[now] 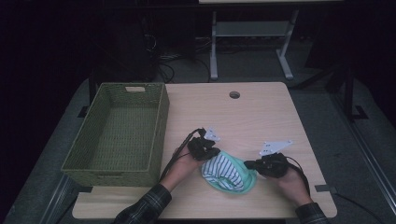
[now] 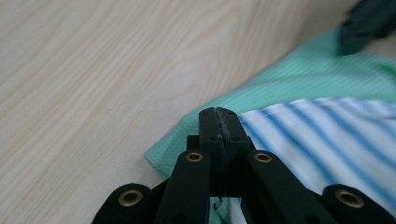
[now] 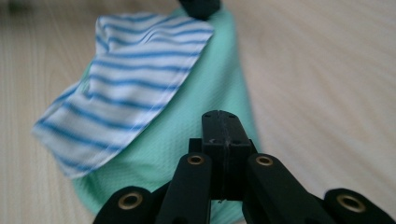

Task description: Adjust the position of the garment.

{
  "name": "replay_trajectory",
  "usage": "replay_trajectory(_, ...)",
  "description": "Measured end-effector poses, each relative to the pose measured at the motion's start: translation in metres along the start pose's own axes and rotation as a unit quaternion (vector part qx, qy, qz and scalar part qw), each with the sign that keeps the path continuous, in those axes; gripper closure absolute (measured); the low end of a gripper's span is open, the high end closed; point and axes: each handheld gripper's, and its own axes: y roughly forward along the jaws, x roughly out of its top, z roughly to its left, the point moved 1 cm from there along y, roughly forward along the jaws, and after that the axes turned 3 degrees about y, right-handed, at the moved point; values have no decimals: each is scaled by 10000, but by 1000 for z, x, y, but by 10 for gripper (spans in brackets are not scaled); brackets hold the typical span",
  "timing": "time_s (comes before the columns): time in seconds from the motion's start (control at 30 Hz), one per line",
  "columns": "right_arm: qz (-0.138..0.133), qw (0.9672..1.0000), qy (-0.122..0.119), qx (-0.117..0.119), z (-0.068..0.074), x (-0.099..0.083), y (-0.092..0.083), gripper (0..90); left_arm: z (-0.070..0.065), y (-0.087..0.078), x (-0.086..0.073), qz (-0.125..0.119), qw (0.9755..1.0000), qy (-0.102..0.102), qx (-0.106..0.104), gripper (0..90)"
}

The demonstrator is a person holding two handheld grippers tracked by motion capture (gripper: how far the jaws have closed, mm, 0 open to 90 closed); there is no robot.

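Observation:
A mint-green cloth (image 1: 247, 183) lies near the table's front edge with a blue-and-white striped cloth (image 1: 226, 170) bunched on top of it. My left gripper (image 1: 215, 151) is at their upper left corner. In the left gripper view its jaws (image 2: 218, 112) are pressed together where the striped cloth (image 2: 327, 140) meets the green cloth (image 2: 299, 74). I see no fabric between the jaws. My right gripper (image 1: 247, 164) is at the cloths' right edge. Its shut jaws (image 3: 219, 114) hover low over the green cloth (image 3: 205, 93), beside the striped cloth (image 3: 130, 79).
A green woven basket (image 1: 161, 121) with nothing in it stands on the left part of the wooden table (image 1: 252, 116). A round cable hole (image 1: 234, 94) sits near the far edge. Behind the table are desk legs and cables on a dark floor.

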Motion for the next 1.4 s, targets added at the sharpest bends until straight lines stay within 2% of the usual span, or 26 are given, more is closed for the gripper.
replay_trajectory(0.07, -60, 10000, 22, -36, -4, 4, 0, 900, -4, -10, -1, -183, 9997, -126, -116, 895)
replay_trajectory(0.13, -118, 9999, 50, -46, -9, 9, 0, 900, -10, -21, -3, -293, 9993, -98, -217, 895)
replay_trajectory(0.2, -182, 9998, 62, -40, -13, 13, 2, 900, -17, -27, -7, -355, 9991, -27, -225, 895)
replay_trajectory(0.37, -255, 9996, 120, -43, -24, 25, 12, 900, -33, -38, -20, -368, 9986, 4, -377, 895)
replay_trajectory(0.5, -162, 9998, 82, -73, -27, 31, 23, 900, -45, -43, -32, -335, 9981, -32, -509, 895)
replay_trajectory(0.67, 21, 9999, 3, -109, -30, 29, 34, 900, -57, -38, -42, -169, 9975, -9, -688, 895)
replay_trajectory(0.9, 57, 10000, 23, 19, -29, 25, 39, 900, -71, -26, -46, 25, 9955, 48, -946, 894)
replay_trajectory(1.03, 137, 9999, 6, 69, -28, 24, 44, 900, -78, -15, -44, 197, 9938, 187, -1076, 891)
replay_trajectory(1.13, 153, 9998, -34, 78, -28, 24, 44, 900, -80, -12, -44, 280, 9937, 282, -1051, 891)
replay_trajectory(1.3, 230, 9997, -25, 76, -27, 23, 46, 900, -79, -11, -45, 345, 9941, 288, -983, 890)
replay_trajectory(1.37, 262, 9996, -24, 60, -26, 22, 46, 900, -77, -11, -46, 411, 9941, 360, -933, 887)
replay_trajectory(1.4, 281, 9996, -37, 58, -27, 22, 46, 900, -76, -10, -46, 388, 9945, 319, -915, 884)
